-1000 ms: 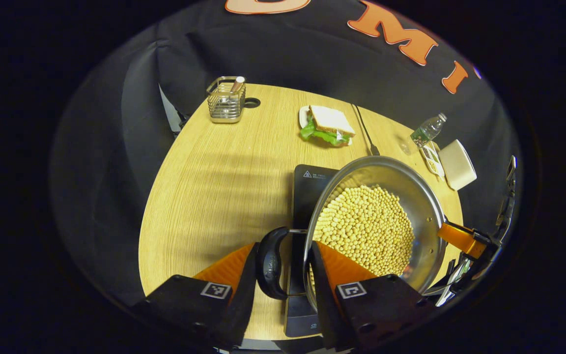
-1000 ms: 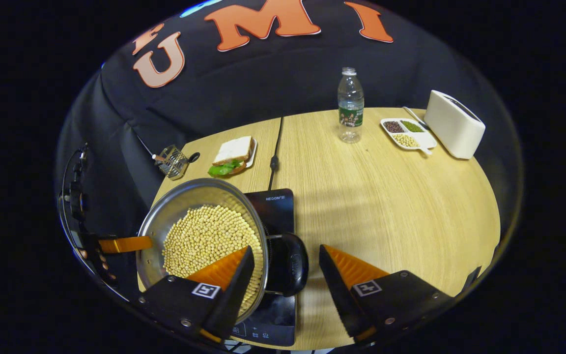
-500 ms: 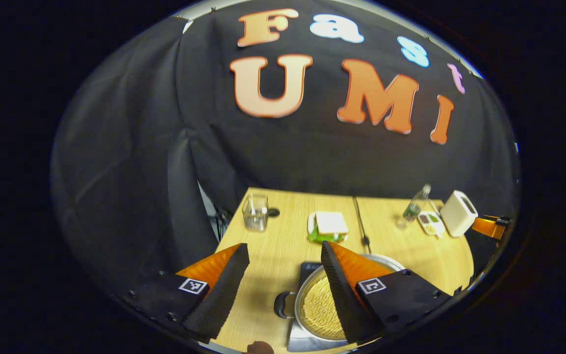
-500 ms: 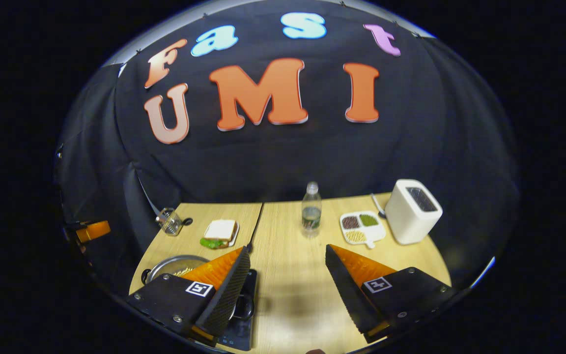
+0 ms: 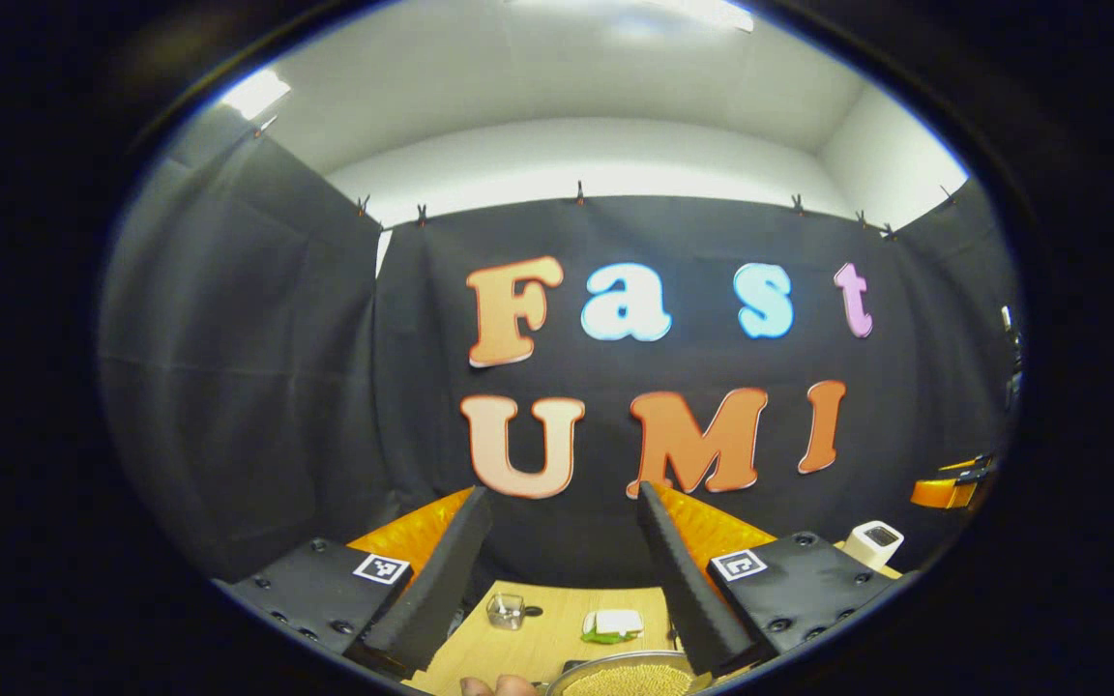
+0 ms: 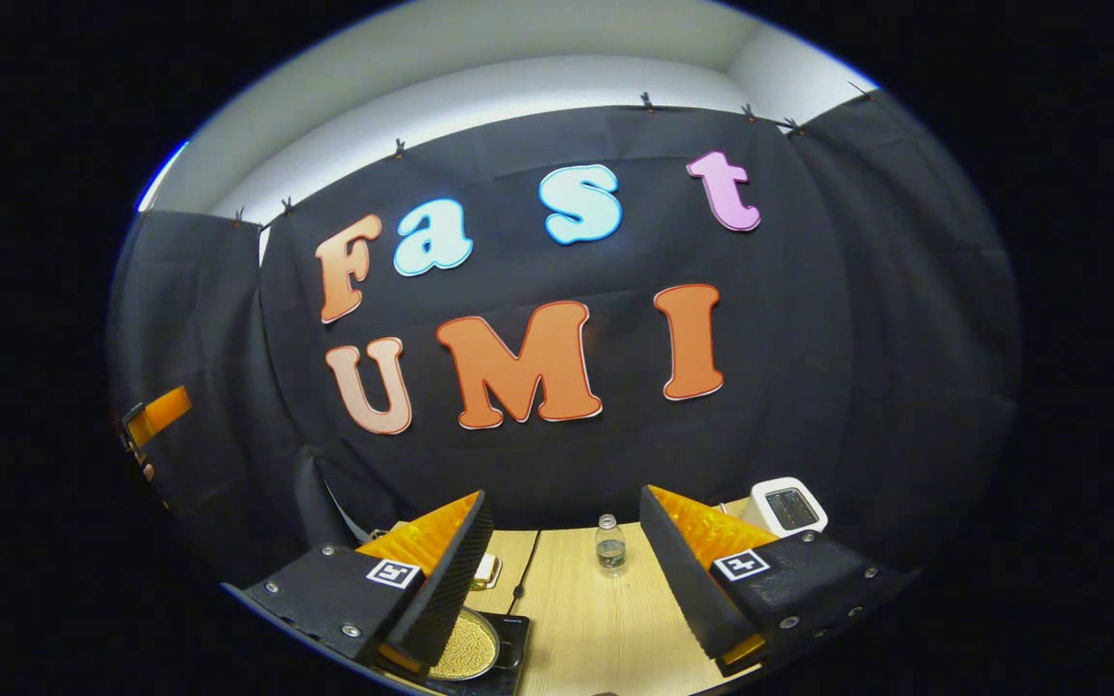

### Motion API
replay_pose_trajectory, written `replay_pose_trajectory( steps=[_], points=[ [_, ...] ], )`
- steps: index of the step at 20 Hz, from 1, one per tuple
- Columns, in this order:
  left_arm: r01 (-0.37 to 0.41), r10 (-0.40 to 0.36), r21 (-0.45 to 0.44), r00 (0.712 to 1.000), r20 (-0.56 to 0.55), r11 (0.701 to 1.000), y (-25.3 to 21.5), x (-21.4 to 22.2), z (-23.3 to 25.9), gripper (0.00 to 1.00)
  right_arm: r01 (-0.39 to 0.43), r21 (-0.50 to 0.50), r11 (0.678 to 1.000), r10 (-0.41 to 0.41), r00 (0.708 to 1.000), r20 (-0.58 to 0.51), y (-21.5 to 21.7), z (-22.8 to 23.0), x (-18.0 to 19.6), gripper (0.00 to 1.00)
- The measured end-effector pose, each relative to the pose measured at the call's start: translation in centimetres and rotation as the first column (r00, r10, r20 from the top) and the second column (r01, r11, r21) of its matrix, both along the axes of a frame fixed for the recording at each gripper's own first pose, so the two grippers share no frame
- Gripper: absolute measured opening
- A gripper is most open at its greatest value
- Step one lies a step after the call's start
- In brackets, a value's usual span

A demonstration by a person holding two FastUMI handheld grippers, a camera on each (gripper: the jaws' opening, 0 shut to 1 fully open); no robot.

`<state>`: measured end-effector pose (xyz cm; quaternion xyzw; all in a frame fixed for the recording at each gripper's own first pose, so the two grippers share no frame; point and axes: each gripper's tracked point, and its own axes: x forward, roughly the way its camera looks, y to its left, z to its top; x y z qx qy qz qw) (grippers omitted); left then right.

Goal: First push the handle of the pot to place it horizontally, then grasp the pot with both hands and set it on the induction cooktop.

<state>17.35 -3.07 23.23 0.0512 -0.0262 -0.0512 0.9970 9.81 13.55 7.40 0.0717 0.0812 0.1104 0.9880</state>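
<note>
We hold the left gripper [image 5: 562, 503] high above the wooden table [image 5: 538, 638], its fingers spread apart with nothing between them, pointed at the booth's cloth wall. The right gripper [image 6: 565, 507] sits the same way, fingers parted and empty, well above the table. The pot [image 6: 465, 646], filled with pale yellow beans, rests on the black induction cooktop [image 6: 513, 640] at the near edge of the table; in the left gripper view we see its rim [image 5: 627, 677] just below the fingers. Behind the pot lies the sandwich [image 5: 612, 624], and to the left of the pot, farther back, stands a small glass holder [image 5: 505, 610]. To the right of the pot, farther back, stands a water bottle [image 6: 609, 543], and beyond it at the table's far right corner the white toaster [image 6: 787, 505]. We cannot tell how the pot's handles lie
</note>
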Motion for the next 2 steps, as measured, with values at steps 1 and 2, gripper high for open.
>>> replay_pose_trajectory(
  steps=[1, 2],
  points=[
    [0.033, -0.033, -0.026, 0.999, -0.012, 0.999, -1.1, -0.6, 0.6, 0.99, 0.022, -0.006, 1.0, -0.022, 1.0, 0.009, -1.2, 0.2, -0.1, 0.95],
    [0.077, -0.079, -0.051, 0.996, -0.035, 0.996, -2.8, -1.5, 1.1, 0.99, 0.037, -0.009, 0.999, -0.037, 0.999, 0.013, -2.6, 0.5, -0.8, 0.94]
  ],
)
